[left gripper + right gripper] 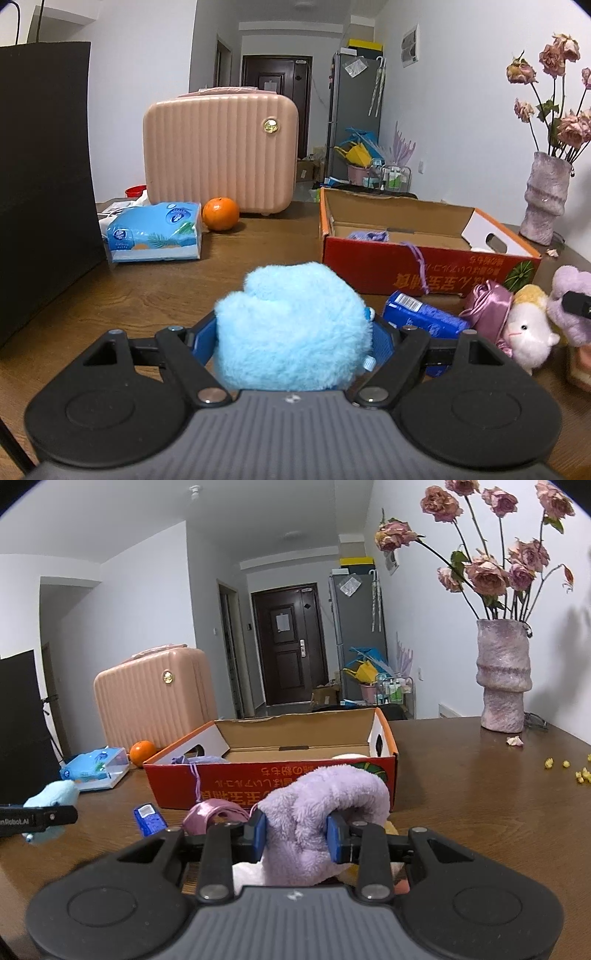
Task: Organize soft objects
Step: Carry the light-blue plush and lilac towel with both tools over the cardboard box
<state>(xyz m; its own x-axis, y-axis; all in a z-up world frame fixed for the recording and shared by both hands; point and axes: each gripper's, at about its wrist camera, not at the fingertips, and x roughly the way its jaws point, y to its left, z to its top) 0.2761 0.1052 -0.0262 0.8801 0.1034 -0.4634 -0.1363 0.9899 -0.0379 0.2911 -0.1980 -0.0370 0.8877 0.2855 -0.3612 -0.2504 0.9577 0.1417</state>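
Your left gripper (293, 332) grasps the fluffy blue plush (291, 328), held just above the wooden table (155, 288) near its front edge. Your right gripper (299, 838) is clenched on the lilac plush (317, 812), low over the table just in front of the red cardboard box (273, 779). The open box sits mid-table and holds a small purple item (188, 759) in its left end. A pink satin pouch (487, 302) and a blue tissue pack (421, 314) lie just before the box's front wall.

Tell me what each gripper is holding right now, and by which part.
The left gripper squeezes the blue plush toy across its fluffy body. The right gripper pinches the purple plush toy by a floppy fold.
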